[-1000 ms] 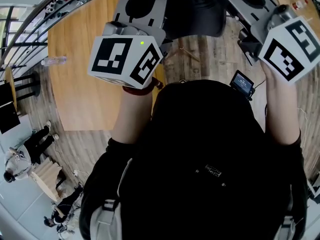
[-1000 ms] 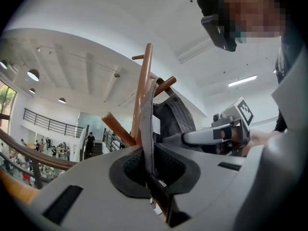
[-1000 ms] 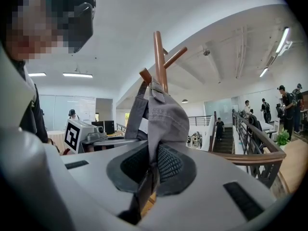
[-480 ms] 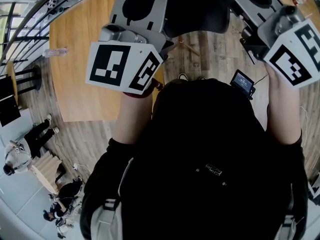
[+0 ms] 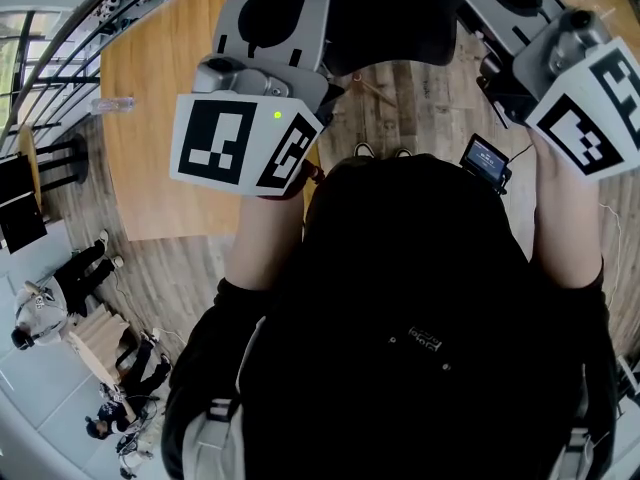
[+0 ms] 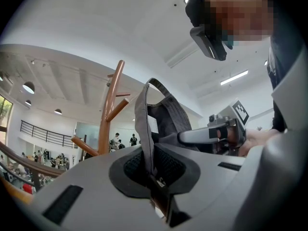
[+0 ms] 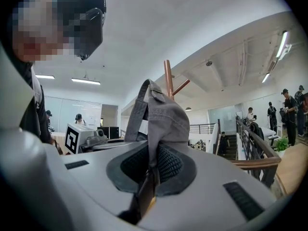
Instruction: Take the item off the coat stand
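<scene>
Ahead of the chest: left gripper [image 6: 153, 174] and right gripper [image 7: 150, 173], held about level, side by side, on outstretched forearms [image 5: 262, 238]. Each pair of jaws is clenched on the edge of one dark grey cap [image 6: 166, 117], stretched between them beside the brown coat stand [image 6: 109, 110], apart from its pegs. Below: wooden table [image 5: 160, 118], plank floor [image 5: 420, 108]. Room: white ceiling [image 6: 120, 28], strip lights [image 6: 235, 77], railing [image 7: 250, 134].

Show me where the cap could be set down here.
Free: the wooden table, bare from the bottle at its left edge across to the left gripper. Crowded: straight ahead, where it and the right gripper pinch the cap near the coat stand.
</scene>
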`<action>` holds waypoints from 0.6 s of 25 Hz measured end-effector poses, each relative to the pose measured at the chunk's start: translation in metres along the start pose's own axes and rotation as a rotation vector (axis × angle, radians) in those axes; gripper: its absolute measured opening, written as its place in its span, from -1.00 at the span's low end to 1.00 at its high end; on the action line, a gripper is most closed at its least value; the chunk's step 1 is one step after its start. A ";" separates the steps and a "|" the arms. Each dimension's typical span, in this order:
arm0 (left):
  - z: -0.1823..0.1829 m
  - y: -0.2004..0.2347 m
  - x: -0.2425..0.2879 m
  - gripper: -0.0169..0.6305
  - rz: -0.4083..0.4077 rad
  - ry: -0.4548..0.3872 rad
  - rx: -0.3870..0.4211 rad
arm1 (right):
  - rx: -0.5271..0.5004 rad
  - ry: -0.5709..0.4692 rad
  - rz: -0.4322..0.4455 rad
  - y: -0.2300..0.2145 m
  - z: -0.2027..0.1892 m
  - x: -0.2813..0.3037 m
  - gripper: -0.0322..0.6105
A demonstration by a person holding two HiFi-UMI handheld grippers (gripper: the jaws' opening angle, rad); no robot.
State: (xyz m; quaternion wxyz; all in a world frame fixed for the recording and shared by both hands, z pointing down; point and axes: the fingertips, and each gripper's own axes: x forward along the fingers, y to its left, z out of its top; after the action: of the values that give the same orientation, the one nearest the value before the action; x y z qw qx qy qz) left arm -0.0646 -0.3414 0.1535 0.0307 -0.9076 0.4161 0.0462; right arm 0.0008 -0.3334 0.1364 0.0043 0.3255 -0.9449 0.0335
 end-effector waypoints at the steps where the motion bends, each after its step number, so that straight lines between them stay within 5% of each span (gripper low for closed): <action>1: 0.001 -0.006 0.002 -0.88 -0.007 -0.003 0.000 | -0.001 -0.001 -0.006 -0.001 0.000 -0.007 -0.80; 15: -0.004 -0.114 0.056 -0.88 -0.214 0.001 -0.030 | -0.018 -0.009 -0.189 -0.039 -0.003 -0.117 -0.81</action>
State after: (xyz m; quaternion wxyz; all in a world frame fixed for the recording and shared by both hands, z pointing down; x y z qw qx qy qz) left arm 0.0581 -0.3099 0.1534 0.0218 -0.9472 0.3161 0.0486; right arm 0.1170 -0.2916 0.1378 0.0063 0.4135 -0.9102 0.0232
